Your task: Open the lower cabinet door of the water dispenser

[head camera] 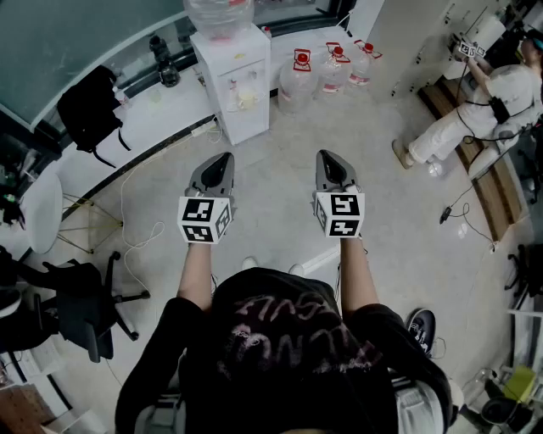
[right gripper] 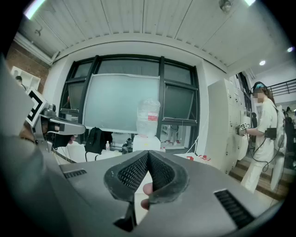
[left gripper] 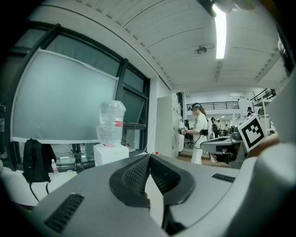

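The white water dispenser (head camera: 233, 80) stands against the far counter with a clear bottle (head camera: 219, 13) on top; its lower cabinet door (head camera: 247, 116) looks closed. Both grippers hover side by side over the floor, well short of it. My left gripper (head camera: 223, 158) is shut and empty, and so is my right gripper (head camera: 327, 156). In the left gripper view the jaws (left gripper: 149, 157) meet at the tips, with the dispenser (left gripper: 111, 153) far off at the left. In the right gripper view the shut jaws (right gripper: 148, 152) point straight at the dispenser (right gripper: 145, 142).
Spare water jugs (head camera: 327, 68) stand on the floor right of the dispenser. A black backpack (head camera: 89, 106) lies on the counter at the left, and a black office chair (head camera: 81, 305) stands at the near left. A cable (head camera: 140, 229) trails over the floor. A person in white (head camera: 475, 110) works at the far right.
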`<action>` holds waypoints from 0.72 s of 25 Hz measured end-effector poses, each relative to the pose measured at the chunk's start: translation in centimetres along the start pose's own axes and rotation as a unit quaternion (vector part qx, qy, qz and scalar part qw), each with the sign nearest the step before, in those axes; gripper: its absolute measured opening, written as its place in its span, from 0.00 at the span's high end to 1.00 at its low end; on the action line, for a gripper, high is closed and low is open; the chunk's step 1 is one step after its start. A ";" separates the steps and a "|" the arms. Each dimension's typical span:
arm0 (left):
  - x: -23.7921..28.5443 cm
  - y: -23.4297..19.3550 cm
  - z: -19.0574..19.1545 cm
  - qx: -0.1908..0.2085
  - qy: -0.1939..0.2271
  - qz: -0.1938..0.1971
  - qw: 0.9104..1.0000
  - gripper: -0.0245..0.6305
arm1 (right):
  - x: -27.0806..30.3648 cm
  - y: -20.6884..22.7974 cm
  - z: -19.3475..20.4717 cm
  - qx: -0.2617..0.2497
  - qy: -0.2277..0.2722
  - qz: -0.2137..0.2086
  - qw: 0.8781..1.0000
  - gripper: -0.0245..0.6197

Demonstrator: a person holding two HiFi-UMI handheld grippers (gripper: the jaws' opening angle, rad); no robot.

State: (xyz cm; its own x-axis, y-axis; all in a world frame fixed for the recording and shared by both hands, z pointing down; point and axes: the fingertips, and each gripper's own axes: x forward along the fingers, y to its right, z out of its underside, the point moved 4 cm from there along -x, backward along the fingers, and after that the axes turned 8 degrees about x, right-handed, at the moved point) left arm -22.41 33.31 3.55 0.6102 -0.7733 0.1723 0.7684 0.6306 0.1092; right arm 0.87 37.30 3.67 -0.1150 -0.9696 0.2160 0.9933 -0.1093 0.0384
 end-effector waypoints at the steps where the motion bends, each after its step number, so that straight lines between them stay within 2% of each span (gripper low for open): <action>1: 0.1 -0.2 0.0 0.000 0.000 0.001 1.000 0.95 | 0.2 -0.1 0.0 0.000 0.000 0.001 1.000 0.94; 18: 0.6 -3.6 1.2 -0.004 -0.002 0.024 1.000 0.95 | 2.6 -3.4 -0.1 -0.005 -0.007 0.006 1.000 0.94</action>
State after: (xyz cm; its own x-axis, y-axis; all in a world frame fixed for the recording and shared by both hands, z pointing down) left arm -25.08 30.64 4.40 0.6457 -0.7416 0.1820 0.7395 0.6667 0.0929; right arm -2.85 35.14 4.01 -0.1024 -0.9679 0.2295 0.9947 -0.0990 0.0260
